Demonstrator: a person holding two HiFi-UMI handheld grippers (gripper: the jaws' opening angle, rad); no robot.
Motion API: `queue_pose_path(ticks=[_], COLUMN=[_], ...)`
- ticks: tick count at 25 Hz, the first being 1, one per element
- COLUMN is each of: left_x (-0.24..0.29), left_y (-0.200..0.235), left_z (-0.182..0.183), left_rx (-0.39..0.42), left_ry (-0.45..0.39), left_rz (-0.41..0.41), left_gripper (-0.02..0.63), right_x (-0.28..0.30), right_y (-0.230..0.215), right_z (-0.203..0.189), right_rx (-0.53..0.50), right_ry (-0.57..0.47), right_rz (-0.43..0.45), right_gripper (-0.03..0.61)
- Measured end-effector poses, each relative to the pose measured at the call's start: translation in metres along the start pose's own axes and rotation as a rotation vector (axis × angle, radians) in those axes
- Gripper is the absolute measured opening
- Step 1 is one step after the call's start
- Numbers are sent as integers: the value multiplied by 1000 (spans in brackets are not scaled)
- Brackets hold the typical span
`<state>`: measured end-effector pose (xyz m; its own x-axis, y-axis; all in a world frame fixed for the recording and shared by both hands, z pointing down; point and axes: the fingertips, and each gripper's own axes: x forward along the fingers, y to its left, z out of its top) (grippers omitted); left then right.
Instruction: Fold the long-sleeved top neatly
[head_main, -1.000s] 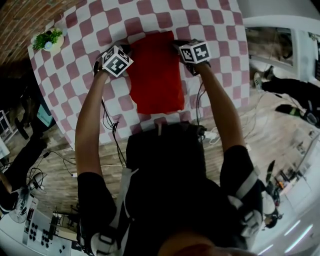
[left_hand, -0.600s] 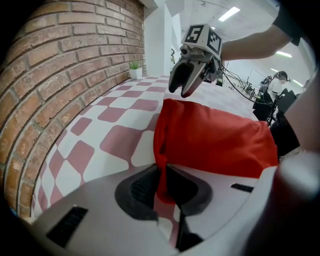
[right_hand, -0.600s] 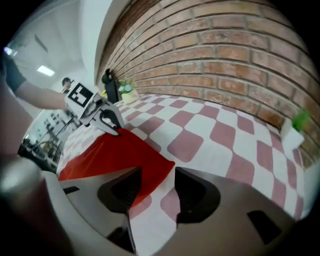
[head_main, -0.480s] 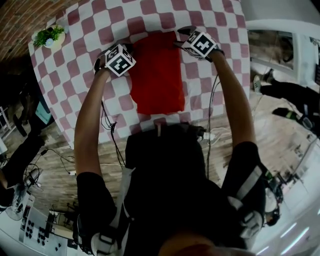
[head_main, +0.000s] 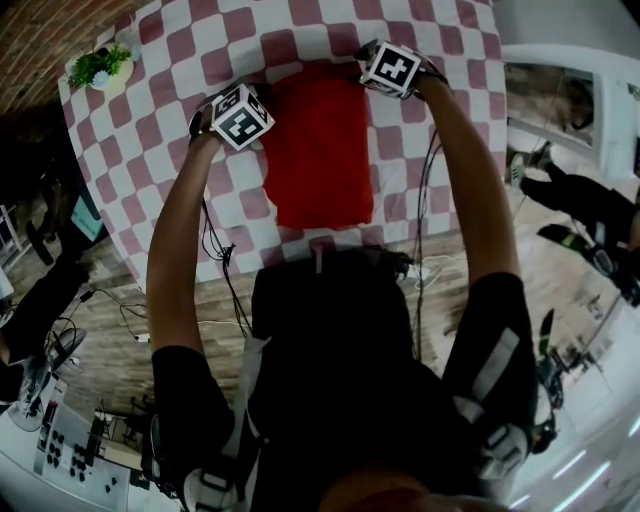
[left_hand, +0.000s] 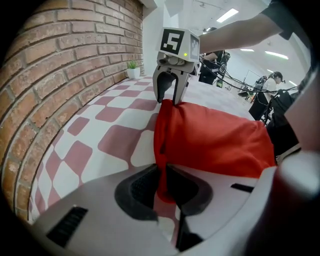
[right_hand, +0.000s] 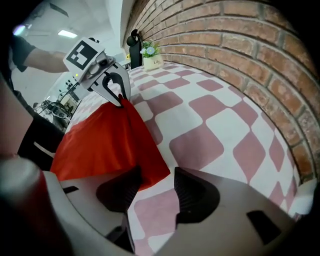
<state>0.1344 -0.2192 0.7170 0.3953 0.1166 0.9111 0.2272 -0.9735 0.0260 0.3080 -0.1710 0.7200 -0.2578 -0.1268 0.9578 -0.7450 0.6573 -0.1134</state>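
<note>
The red long-sleeved top (head_main: 320, 150) lies folded into a tall rectangle on the checkered table (head_main: 430, 150). My left gripper (head_main: 258, 100) sits at its far left corner. In the left gripper view the left gripper (left_hand: 162, 187) is shut on a pinched fold of the red top (left_hand: 215, 140). My right gripper (head_main: 362, 62) is at the far right corner. Its jaws have just been opening. In the right gripper view the right gripper (right_hand: 152, 187) stands open, and the corner of the red top (right_hand: 105, 140) lies loose between the pads.
A small potted plant (head_main: 98, 75) stands at the table's far left corner. A brick wall (left_hand: 60, 75) runs along the far edge. A dark bottle (right_hand: 134, 47) stands beside the plant (right_hand: 150, 55). Cables hang over the near table edge (head_main: 215, 250).
The right gripper has moved toward the table's far edge, rolled, and opened, letting go of the top's right corner. The left gripper has stayed shut in place.
</note>
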Motion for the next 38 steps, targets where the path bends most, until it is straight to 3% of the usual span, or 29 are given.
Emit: queue_pose_path(ticks=[7,14,20,28,33,38], left_x=[0,0,-12,-64,-102,-128], left_y=[0,5,33,63,52,20], left_z=[0,2,15,50,65,61], left_rx=[1,20,31,131,196,236], left_ry=[-7,-8,-41,-120,-169,-223], left_rz=[-11,17,163,385,468,513], left_gripper=[44,43,43,43,43,43], right_x=[0,-8,-30,-97,-136,-166], right_y=[2,18,-13,-33,-13,35], right_z=[-6,5,14,38,44,43], right_rx=[-15,29,43,24,11,-35], right_ry=[-2,-38,-102,-248,-337,-392], right_rz=[8,37,-157,-423,-513,-585], right_gripper=[88,58,55,52,52,51])
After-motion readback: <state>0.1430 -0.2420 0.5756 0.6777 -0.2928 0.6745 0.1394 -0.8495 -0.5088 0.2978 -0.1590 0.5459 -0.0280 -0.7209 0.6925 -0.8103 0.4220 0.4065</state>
